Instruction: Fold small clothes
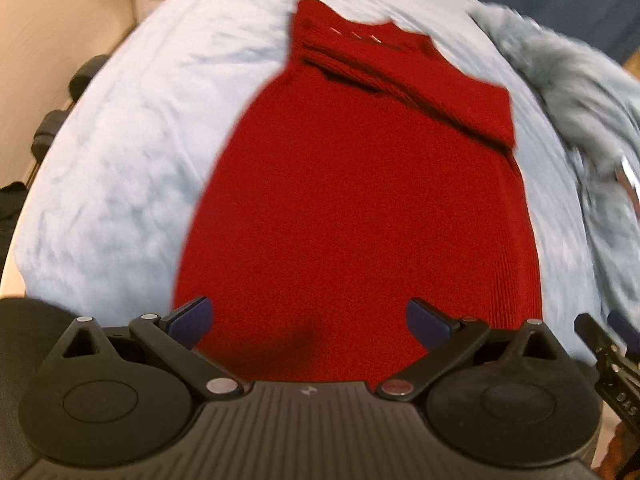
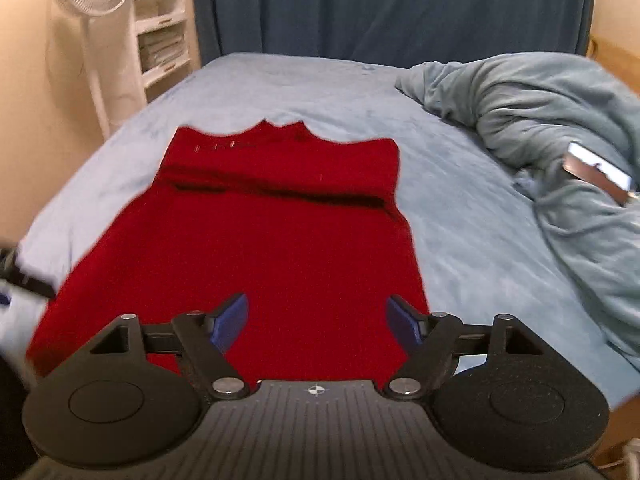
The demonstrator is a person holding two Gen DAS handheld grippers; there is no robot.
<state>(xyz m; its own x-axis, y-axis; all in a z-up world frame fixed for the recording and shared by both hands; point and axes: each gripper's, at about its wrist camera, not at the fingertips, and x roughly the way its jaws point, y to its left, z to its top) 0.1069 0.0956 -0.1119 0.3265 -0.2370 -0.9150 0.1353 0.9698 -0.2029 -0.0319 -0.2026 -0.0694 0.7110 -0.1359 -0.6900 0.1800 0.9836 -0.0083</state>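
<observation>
Both tongs [image 1: 308, 322] [image 2: 318, 322] hover open (nothing gripped), angled down over red knit [image 2: 256, 248].

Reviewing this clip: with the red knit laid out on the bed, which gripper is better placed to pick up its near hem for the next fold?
Probably left. The left gripper is open and centred over the red knit; the right gripper, also open, sits nearer its right edge. The margin is slim.

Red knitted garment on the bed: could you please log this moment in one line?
red knitted garment: flat, sleeves folded | left hand-held gripper: open | right hand-held gripper: open
</observation>
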